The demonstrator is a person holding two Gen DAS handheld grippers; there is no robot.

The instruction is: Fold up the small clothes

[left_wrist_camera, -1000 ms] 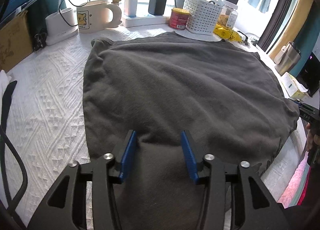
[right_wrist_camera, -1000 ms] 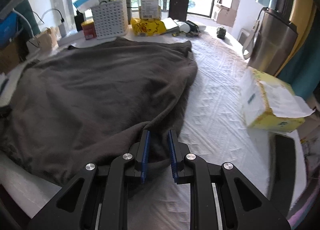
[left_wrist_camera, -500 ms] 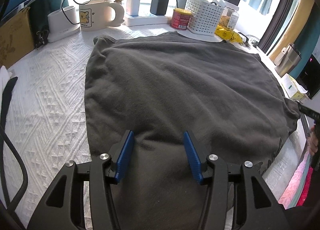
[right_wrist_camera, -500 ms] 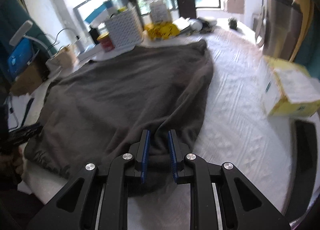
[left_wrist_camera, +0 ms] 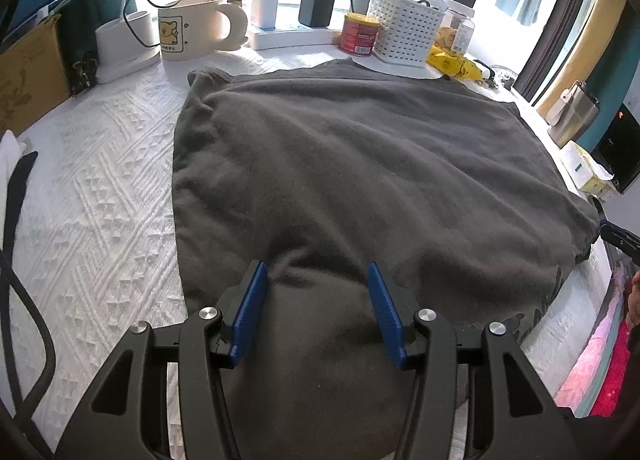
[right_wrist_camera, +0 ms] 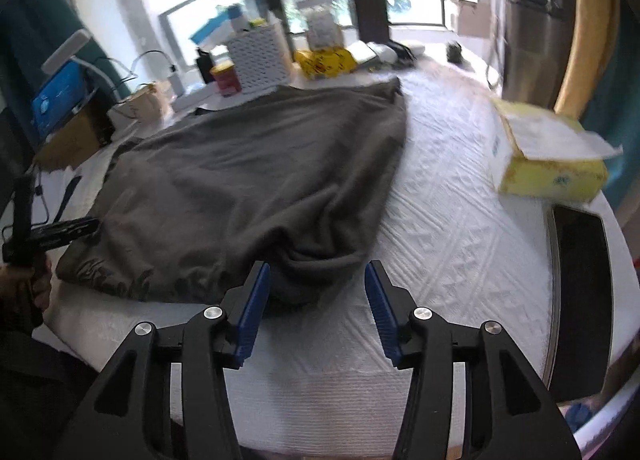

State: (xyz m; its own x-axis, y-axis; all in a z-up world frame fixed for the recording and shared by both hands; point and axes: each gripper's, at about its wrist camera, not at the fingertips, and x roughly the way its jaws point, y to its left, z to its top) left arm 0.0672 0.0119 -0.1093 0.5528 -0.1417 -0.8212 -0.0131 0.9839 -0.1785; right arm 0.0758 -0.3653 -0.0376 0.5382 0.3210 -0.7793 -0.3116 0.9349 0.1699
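Grey fleece garment (left_wrist_camera: pixel 360 164) lies spread on the white table cover (left_wrist_camera: pixel 92 212). Your left gripper (left_wrist_camera: pixel 316 292) stands half open over its near edge, gripping nothing. Your right gripper (right_wrist_camera: pixel 316 292) is opening, its pads clear of the bunched near-right corner.

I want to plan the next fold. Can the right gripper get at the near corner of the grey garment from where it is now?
Probably yes. The right gripper is opening, and the bunched corner of the grey garment lies just ahead between its fingers, with only bare white cloth around it.
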